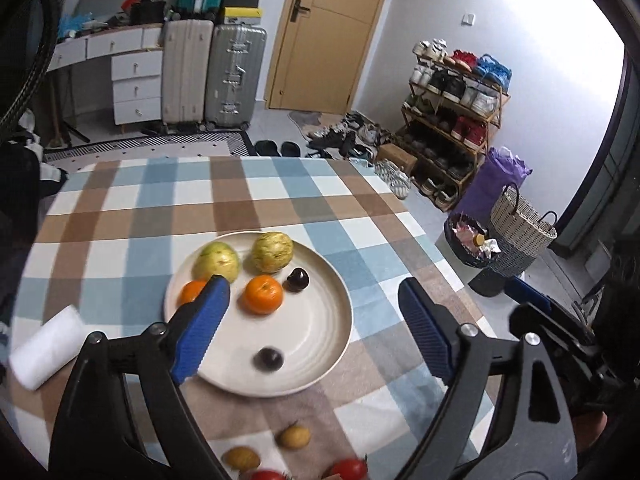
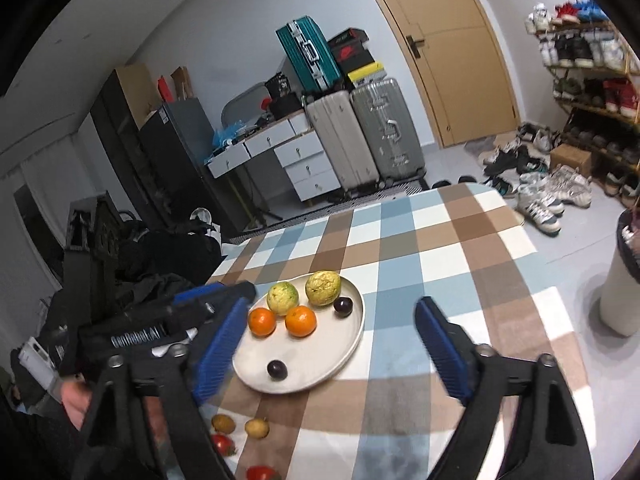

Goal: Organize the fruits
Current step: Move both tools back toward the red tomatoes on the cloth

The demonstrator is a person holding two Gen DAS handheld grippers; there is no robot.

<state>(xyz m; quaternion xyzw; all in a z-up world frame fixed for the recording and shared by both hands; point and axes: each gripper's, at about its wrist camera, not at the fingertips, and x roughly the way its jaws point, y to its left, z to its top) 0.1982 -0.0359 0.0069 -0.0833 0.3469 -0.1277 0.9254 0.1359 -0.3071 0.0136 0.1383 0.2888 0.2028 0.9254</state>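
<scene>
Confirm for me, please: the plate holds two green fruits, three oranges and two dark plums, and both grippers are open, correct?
Not quite: the plate holds two oranges, not three, as the right wrist view shows. The two green fruits and two dark plums are right, and the left gripper and right gripper are open.

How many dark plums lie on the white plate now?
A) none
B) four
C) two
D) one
C: the right wrist view shows two dark plums on the white plate, one plum beside the yellow-green fruits at the far side and another plum alone near the front rim.
</scene>
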